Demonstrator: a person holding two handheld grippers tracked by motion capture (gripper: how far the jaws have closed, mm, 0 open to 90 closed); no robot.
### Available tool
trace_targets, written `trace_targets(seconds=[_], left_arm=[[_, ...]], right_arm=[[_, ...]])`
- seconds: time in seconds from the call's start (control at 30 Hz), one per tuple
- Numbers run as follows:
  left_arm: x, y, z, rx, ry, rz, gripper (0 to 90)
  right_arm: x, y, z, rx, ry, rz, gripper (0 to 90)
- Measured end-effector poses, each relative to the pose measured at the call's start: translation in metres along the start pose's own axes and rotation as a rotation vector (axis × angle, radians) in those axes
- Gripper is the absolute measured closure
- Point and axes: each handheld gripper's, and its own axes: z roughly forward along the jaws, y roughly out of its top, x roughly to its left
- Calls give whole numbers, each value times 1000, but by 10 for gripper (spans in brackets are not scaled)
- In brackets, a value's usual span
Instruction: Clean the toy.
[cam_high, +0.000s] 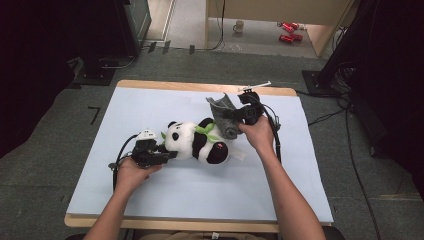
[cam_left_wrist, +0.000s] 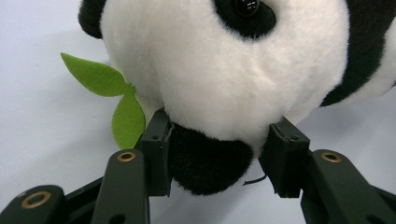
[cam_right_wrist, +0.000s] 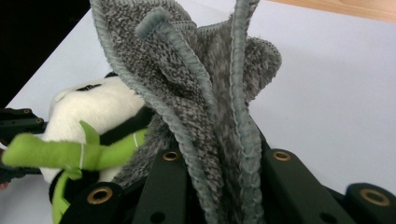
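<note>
High view: panda (cam_high: 195, 141) in left claw (cam_high: 162, 151) (grey cloth (cam_high: 223, 118) in right claw (cam_high: 235, 114)).

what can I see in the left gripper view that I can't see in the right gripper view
Left gripper view: the left gripper closed on the black ear of the panda's head, the panda's eye, and two flat green felt leaves beside the head.

Right gripper view: the right gripper shut on a bunched grey cloth with a stitched hem, a green scarf at the panda's neck, and the table's wooden edge.

Both: the plush panda lying on the pale blue table cover.
</note>
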Motion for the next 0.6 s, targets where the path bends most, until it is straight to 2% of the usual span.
trace_targets(seconds=[0.13, 0.23, 0.4, 0.53, 0.6], left_arm=[[2, 0, 0, 7, -15, -2, 513], [2, 1, 0, 14, -11, 3, 514], [2, 2, 1, 15, -10, -2, 513], [3, 3, 1, 15, -14, 1, 513], [2, 4, 1, 8, -12, 20, 513]], right_arm=[[-11, -14, -4, -40, 32, 20, 780], [-14, -22, -8, -69, 49, 27, 780], [-18, -34, -16, -89, 22, -9, 781], [-27, -49, -17, -98, 15, 10, 783], [-31, -51, -17, -90, 10, 18, 784]])
